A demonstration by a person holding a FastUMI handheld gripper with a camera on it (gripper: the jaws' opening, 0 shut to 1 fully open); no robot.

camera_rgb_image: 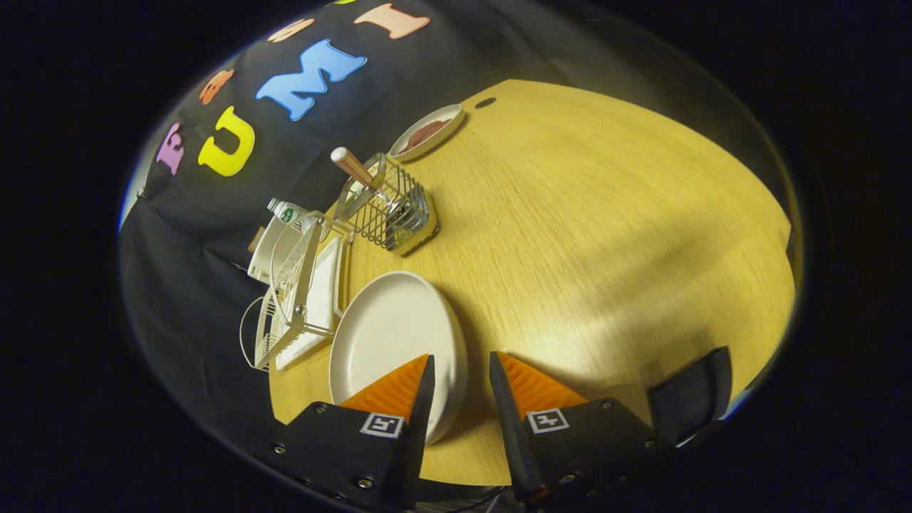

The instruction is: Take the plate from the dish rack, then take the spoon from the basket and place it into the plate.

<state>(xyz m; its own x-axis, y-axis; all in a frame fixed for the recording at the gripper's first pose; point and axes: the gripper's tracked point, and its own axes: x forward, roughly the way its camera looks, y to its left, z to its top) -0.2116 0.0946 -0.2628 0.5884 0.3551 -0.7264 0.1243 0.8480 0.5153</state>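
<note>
A white plate lies flat on the wooden table, right beside the white wire dish rack. My gripper is open at the plate's near right rim. One finger is over the plate's face and the other over the bare table beside it, with a sliver of table showing between that finger and the rim. Beyond the plate stands a wire basket. The spoon's pale handle sticks up out of it, leaning toward the booth wall.
A shallow dish with something brown in it sits at the table's far edge, near a small dark hole. A bottle and a white tray stand behind the rack. Bare tabletop stretches to the right of the basket and plate.
</note>
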